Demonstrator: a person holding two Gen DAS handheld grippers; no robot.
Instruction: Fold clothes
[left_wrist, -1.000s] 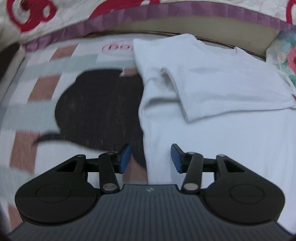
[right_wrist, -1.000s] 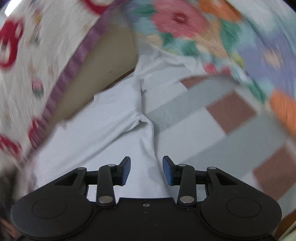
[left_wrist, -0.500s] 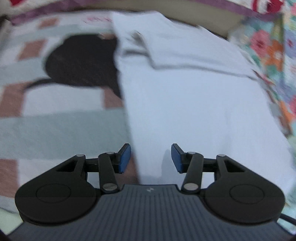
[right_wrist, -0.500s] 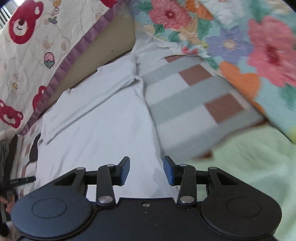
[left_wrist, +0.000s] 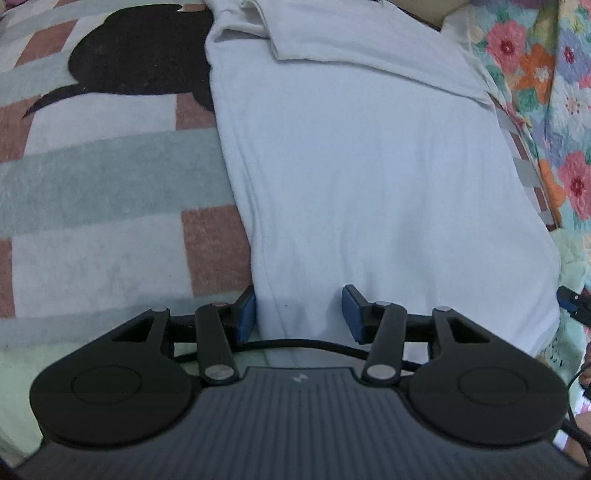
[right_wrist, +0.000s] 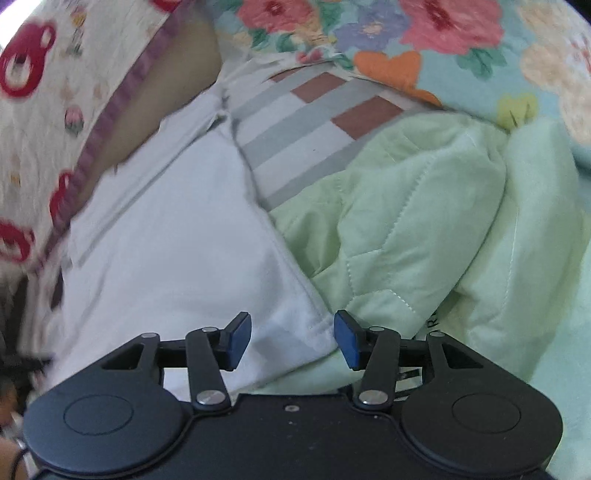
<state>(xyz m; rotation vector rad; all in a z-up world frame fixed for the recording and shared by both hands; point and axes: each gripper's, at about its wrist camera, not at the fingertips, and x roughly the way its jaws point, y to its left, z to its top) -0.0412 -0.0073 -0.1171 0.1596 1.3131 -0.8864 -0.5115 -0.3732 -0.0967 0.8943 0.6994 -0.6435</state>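
Now that you've pulled both tools back from the sleeves to the near hem, the white T-shirt (left_wrist: 369, 166) lies flat on the bed's striped blanket (left_wrist: 103, 192), sleeve folded in at the far end. Your left gripper (left_wrist: 298, 314) straddles the near left corner, fingers wide; your right gripper (right_wrist: 293, 338) brackets the near right corner beside the green quilt (right_wrist: 424, 236), wide too. You look set for the bottom-up fold.
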